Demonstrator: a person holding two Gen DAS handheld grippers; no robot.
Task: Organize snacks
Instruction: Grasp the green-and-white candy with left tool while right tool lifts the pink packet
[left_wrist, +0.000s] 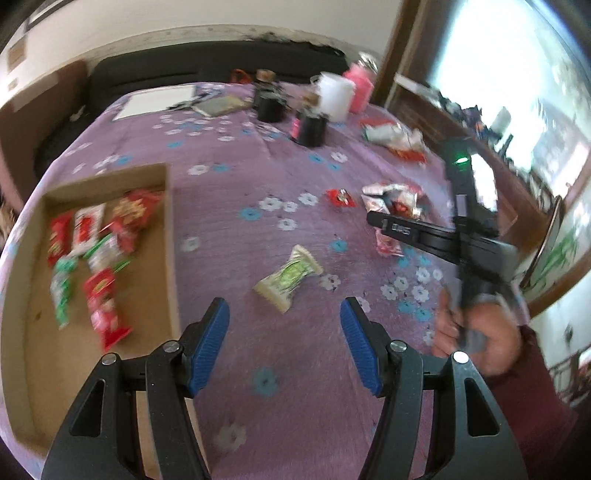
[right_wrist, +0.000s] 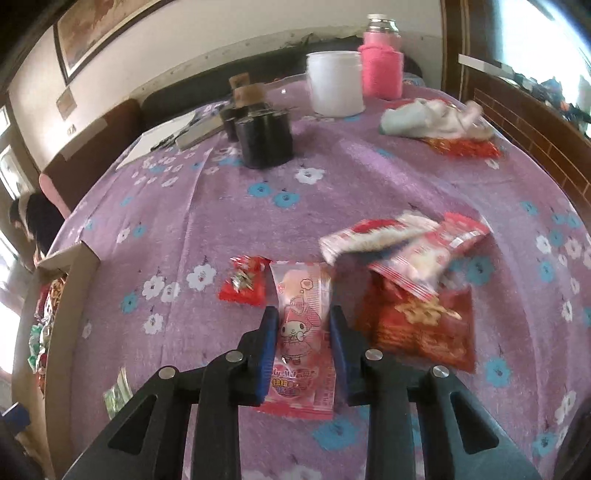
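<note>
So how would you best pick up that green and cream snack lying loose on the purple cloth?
Grip the green-and-cream packet across its narrow pinched middle, coming down from above. It lies flat and diagonal on the cloth, with flared crimped ends, so the waist fits between the fingers best. The left tool hangs open right before it, empty.

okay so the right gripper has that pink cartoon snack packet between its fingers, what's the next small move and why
Probably close the right hand-held gripper on the pink packet and lift. The packet lies flat on the purple cloth between the blue pads, which flank its edges but may not yet pinch it. The cardboard box of sorted snacks sits off to the left.
</note>
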